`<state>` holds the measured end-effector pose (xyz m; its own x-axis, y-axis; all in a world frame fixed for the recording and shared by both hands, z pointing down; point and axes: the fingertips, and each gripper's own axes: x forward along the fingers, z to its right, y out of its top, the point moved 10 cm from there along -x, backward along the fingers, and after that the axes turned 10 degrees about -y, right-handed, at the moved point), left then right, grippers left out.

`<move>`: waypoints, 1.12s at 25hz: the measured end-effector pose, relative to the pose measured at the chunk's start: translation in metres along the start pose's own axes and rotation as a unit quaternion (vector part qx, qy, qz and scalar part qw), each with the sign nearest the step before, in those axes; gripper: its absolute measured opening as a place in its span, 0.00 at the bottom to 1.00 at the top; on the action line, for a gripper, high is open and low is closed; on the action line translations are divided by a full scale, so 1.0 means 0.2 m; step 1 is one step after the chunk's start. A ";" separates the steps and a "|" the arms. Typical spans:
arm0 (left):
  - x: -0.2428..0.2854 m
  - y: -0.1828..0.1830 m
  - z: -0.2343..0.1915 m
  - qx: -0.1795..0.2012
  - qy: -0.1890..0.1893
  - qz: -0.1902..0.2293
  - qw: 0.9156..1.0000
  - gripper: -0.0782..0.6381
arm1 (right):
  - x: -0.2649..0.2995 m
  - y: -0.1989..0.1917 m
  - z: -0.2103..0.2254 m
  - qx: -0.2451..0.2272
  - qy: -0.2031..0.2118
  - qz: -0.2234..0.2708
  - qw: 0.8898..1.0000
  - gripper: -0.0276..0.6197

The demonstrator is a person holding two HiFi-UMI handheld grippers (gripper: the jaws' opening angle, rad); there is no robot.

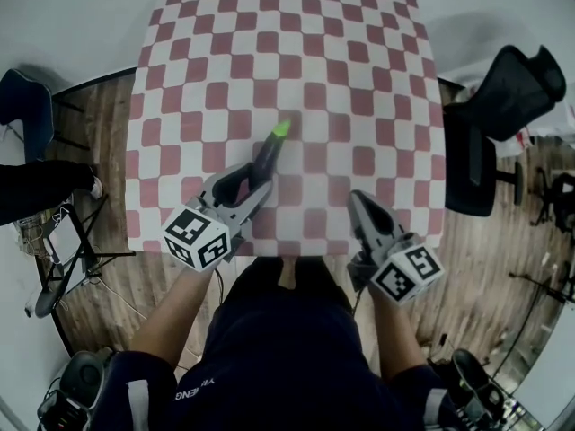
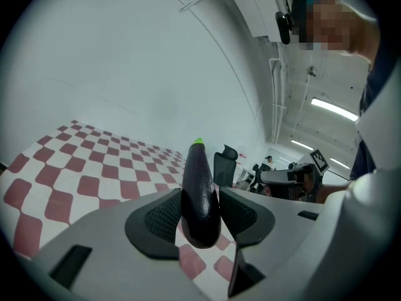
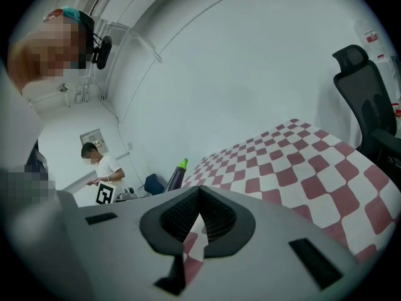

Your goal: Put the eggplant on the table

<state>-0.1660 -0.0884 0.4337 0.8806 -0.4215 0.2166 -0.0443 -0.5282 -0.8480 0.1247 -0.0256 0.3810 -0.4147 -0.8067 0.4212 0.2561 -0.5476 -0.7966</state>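
A dark purple eggplant (image 1: pixel 268 153) with a bright green stem end sticks forward out of my left gripper (image 1: pixel 254 180), above the near part of the red-and-white checked table (image 1: pixel 350 79). In the left gripper view both pads press its thick end (image 2: pixel 200 199), and its green tip (image 2: pixel 198 143) points up and away. My right gripper (image 1: pixel 361 206) hangs over the table's near edge at the right, jaws touching, nothing in them. In the right gripper view its jaws (image 3: pixel 199 215) meet, and the eggplant (image 3: pixel 177 174) shows far off at the left.
A black office chair (image 1: pixel 503 115) stands right of the table. At the left are a blue chair (image 1: pixel 25 101) and a black stand with gear (image 1: pixel 67 250) on the wood floor. Another person (image 3: pixel 100 165) stands in the background.
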 end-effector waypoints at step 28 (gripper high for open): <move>0.67 -0.34 -0.42 -0.021 0.050 -0.222 0.974 0.40 | 0.30 -0.03 0.51 0.041 0.009 -0.089 0.995 0.07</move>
<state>-0.0853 -0.1711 0.5617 0.7667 -0.2139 0.6053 0.3087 -0.7038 -0.6398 0.1863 -0.0941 0.4551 -0.4758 -0.6912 0.5438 0.2464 -0.6983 -0.6720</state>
